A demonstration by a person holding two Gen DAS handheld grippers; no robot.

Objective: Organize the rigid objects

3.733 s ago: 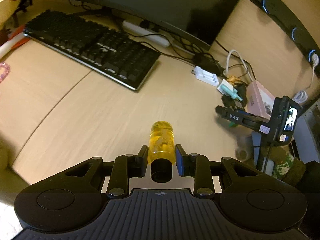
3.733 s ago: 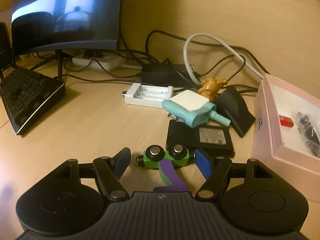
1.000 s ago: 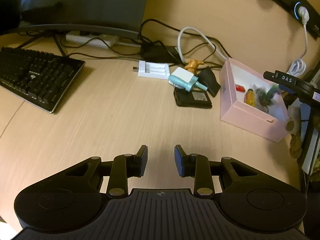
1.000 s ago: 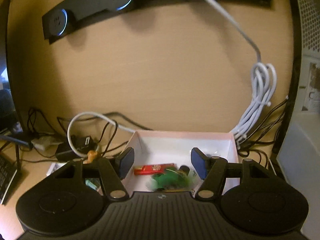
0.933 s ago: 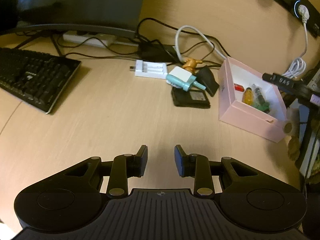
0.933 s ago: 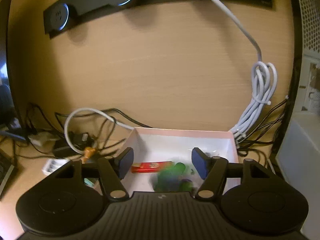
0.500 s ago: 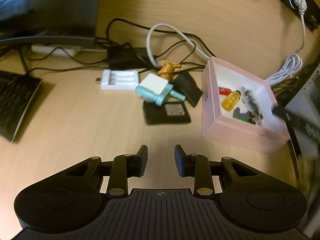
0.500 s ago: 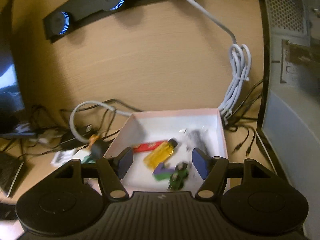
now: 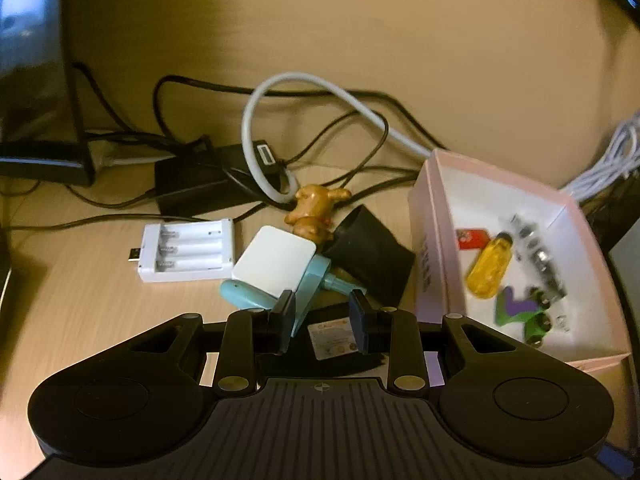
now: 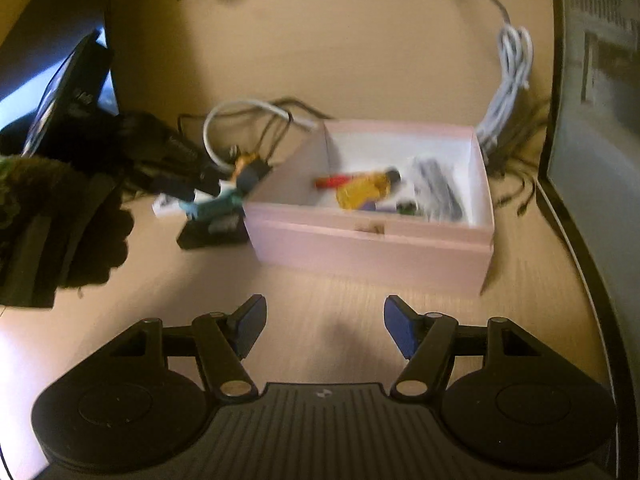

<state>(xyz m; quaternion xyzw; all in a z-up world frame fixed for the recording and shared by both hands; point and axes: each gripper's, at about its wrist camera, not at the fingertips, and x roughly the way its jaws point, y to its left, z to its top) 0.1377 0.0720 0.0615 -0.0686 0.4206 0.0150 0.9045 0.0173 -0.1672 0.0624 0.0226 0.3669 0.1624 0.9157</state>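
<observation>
Blue-padded fingers (image 9: 286,318) of the left gripper (image 9: 321,320) stand a little apart with nothing pinched, poised over the pile just left of the pink box (image 9: 430,240). Directly under them lie a teal-and-white gadget (image 9: 276,270) and a flat black device with a label (image 9: 332,336); whether the pads touch either I cannot tell. Around these sit a black pouch-like piece (image 9: 372,256), an orange figurine (image 9: 312,210) and a white battery charger (image 9: 186,250).

Across the desk, the right gripper (image 10: 325,330) hangs empty, jaws spread wide, in front of the box and apart from it.

Inside the box are a yellow screwdriver handle (image 9: 490,270), a red item (image 9: 472,238), a green-and-purple toy (image 9: 520,312) and a blurred silvery-black bit I can't name. So, by my reckoning, the sorting is roughly half done: four things boxed, about five loose ones left, and the teal gadget looks likeliest to go next.
</observation>
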